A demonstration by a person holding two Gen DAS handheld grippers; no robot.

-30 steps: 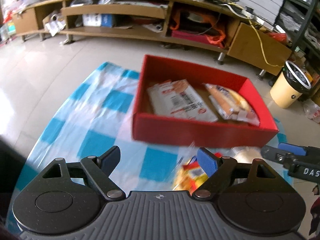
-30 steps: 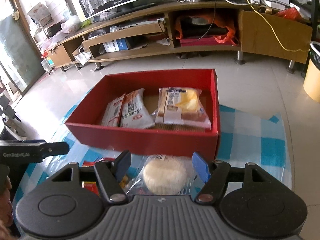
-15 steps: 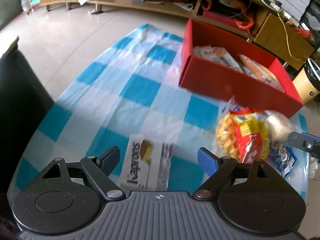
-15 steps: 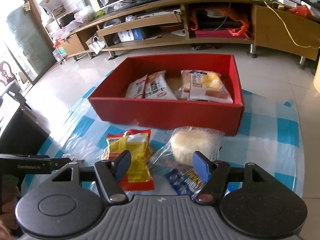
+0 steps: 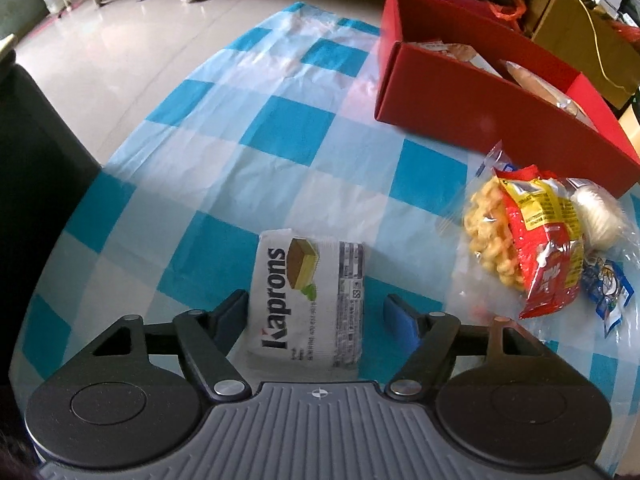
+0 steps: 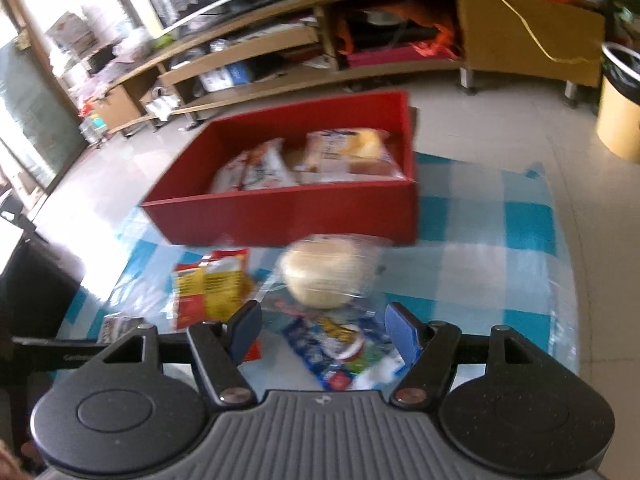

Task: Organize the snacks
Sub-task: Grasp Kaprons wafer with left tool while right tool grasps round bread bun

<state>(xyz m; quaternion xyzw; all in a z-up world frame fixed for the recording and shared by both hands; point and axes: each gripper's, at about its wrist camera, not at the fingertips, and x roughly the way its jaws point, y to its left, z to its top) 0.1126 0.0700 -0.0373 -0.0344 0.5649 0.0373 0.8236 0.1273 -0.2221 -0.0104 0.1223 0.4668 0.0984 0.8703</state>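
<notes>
Left wrist view: our left hand-held gripper (image 5: 316, 312) straddles the white Kaprons pack (image 5: 308, 304), which lies flat on the checked cloth (image 5: 280, 128) over the table. The jaws have just been closing in on it. The left pad looks to be at the pack's edge, while the right pad shows a gap, so we read this as not yet clamped, with the pack between the jaws. The gripper points steeply down, presumably for a top pick across the pack's short side. The pack is a flat rectangle in a white wrapper, with black lettering, a cake picture and a barcode strip. It sits well apart from the red box (image 5: 480, 108), on the near left of it. A red-yellow crisp bag (image 5: 536, 240) and a clear-wrapped round bun (image 5: 596, 216) lie just in front of the box's near wall.

Right wrist view, blurred: our right hand-held gripper (image 6: 324, 326) hangs part open with nothing pinched, above a blue-white sachet (image 6: 340, 344) in front of the red box (image 6: 288, 216). The bun (image 6: 320, 276) and the crisp bag (image 6: 212, 288) lie between the gripper and the box wall, probably staged as the next picks. Inside the box, wrapped snacks (image 6: 304, 160) already lie side by side.
</notes>
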